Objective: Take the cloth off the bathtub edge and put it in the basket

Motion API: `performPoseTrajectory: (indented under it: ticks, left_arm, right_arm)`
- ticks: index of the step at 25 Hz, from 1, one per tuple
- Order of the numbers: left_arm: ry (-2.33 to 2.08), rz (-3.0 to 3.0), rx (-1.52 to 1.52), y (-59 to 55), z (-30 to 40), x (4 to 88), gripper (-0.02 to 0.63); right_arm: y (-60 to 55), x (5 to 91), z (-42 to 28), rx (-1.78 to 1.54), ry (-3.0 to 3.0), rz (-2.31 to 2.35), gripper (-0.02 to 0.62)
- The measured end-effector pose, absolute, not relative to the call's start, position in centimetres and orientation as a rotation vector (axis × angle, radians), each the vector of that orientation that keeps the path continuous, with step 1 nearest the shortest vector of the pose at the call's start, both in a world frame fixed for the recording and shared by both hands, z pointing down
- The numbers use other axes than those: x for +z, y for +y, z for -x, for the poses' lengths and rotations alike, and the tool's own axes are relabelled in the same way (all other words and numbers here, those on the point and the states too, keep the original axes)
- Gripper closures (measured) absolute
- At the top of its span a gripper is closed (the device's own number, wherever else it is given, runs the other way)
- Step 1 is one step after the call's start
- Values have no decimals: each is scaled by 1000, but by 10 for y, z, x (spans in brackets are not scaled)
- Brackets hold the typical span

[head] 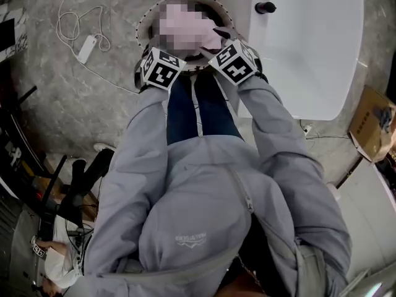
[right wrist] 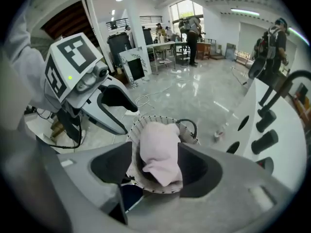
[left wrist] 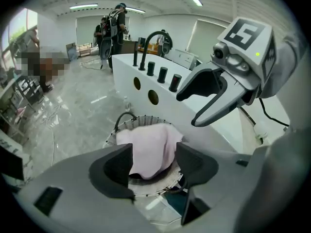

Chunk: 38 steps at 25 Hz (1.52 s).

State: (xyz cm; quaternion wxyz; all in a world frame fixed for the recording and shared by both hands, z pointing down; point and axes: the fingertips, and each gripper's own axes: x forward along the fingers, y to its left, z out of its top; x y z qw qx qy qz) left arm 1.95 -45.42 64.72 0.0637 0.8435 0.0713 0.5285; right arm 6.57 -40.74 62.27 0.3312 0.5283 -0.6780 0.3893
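The pink cloth lies bunched in the round white wire basket on the floor beside the white bathtub. In the head view the cloth fills the basket. Both grippers hover just over the basket's near rim. My left gripper is open; the cloth shows between its jaws but below them, and the pads do not press on it. My right gripper is open in the same way above the cloth. Each gripper appears in the other's view, jaws spread.
The tub wall with black knobs and a black faucet stands right behind the basket. A power strip with its cable lies on the marble floor to the left. A cardboard box sits at the right. People stand far off.
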Motion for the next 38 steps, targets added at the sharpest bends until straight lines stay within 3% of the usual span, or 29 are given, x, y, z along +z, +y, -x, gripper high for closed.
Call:
performPoseTrajectory:
  ticks: [13, 14, 16, 21, 38]
  left_arm:
    - [81, -2605, 1428, -470, -27, 612, 347]
    - [58, -2628, 1391, -472, -30, 602, 369]
    - [7, -2681, 1332, -475, -34, 581, 518]
    - [-58, -2790, 1170, -471, -43, 519, 593]
    - [-367, -3130, 469, -463, -48, 267, 601]
  right_arm:
    - [-412, 592, -72, 943, -1767, -1497, 341]
    - [-416, 583, -73, 925, -1770, -1528, 364]
    - [-421, 562, -75, 881, -1771, -1595, 465]
    - [-422, 502, -80, 804, -1777, -1739, 589]
    - [-395, 247, -98, 297, -1829, -2356, 591]
